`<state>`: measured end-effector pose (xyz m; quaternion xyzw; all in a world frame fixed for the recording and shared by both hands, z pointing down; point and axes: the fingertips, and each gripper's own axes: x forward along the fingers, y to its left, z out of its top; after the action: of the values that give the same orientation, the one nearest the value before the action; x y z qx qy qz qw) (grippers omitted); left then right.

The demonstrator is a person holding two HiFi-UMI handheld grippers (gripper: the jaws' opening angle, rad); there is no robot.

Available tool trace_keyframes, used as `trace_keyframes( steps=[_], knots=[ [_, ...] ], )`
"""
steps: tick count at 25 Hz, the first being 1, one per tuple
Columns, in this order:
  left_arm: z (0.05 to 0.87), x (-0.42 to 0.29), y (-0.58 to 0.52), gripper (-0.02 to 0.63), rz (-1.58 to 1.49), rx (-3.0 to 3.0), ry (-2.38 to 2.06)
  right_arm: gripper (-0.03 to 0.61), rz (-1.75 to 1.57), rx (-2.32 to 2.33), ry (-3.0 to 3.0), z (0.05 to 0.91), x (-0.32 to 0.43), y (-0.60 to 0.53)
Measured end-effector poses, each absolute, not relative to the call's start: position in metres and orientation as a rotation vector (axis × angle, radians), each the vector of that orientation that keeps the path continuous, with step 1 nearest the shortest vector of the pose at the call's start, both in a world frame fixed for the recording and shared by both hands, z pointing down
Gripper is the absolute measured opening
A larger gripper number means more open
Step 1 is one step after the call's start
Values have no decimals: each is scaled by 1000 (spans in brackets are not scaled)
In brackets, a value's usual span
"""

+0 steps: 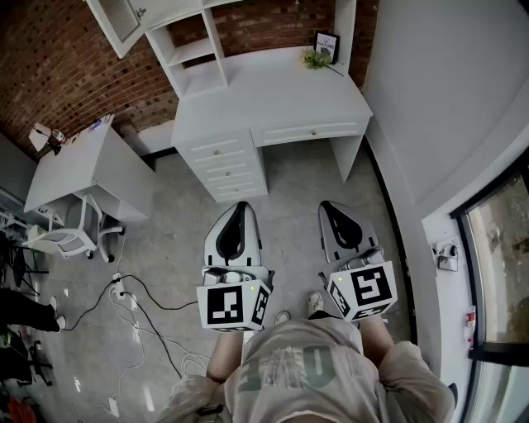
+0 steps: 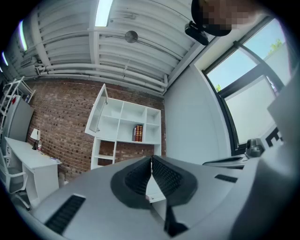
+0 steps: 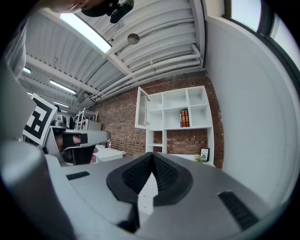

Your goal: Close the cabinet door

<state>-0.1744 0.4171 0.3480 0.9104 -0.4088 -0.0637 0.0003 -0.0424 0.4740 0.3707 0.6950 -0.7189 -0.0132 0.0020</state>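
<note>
The white shelf cabinet (image 1: 194, 49) stands on a white desk (image 1: 273, 95) against the brick wall. Its glass door (image 1: 116, 25) hangs swung out to the left. In the left gripper view the door (image 2: 97, 110) is open beside the shelves, and the right gripper view shows the same door (image 3: 142, 108). My left gripper (image 1: 240, 205) and right gripper (image 1: 328, 206) are held side by side over the floor, well short of the desk. Both point toward the cabinet. The left gripper (image 2: 151, 159) is shut and empty, and so is the right gripper (image 3: 152, 154).
Books (image 2: 138, 132) stand on an upper shelf. A framed picture (image 1: 326, 45) and a small plant (image 1: 314, 59) sit on the desk, with drawers (image 1: 223, 165) below. A second white desk (image 1: 74, 165), a chair (image 1: 66, 240) and floor cables (image 1: 140, 306) are at the left. A white wall (image 1: 446, 99) and a window (image 1: 496, 248) are on the right.
</note>
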Motion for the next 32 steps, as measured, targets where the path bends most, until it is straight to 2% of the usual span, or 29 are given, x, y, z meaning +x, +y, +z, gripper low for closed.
trace_keyframes(
  steps=[12, 21, 32],
  knots=[
    [350, -165, 402, 20, -222, 2787, -1337, 17, -3, 2166, -2314, 376, -19, 458],
    [383, -117, 388, 20, -159, 2752, -1356, 17, 57, 2110, -2378, 400, 32, 437],
    [402, -85, 296, 20, -167, 2765, -1381, 17, 15, 2056, -2415, 416, 68, 357]
  ],
)
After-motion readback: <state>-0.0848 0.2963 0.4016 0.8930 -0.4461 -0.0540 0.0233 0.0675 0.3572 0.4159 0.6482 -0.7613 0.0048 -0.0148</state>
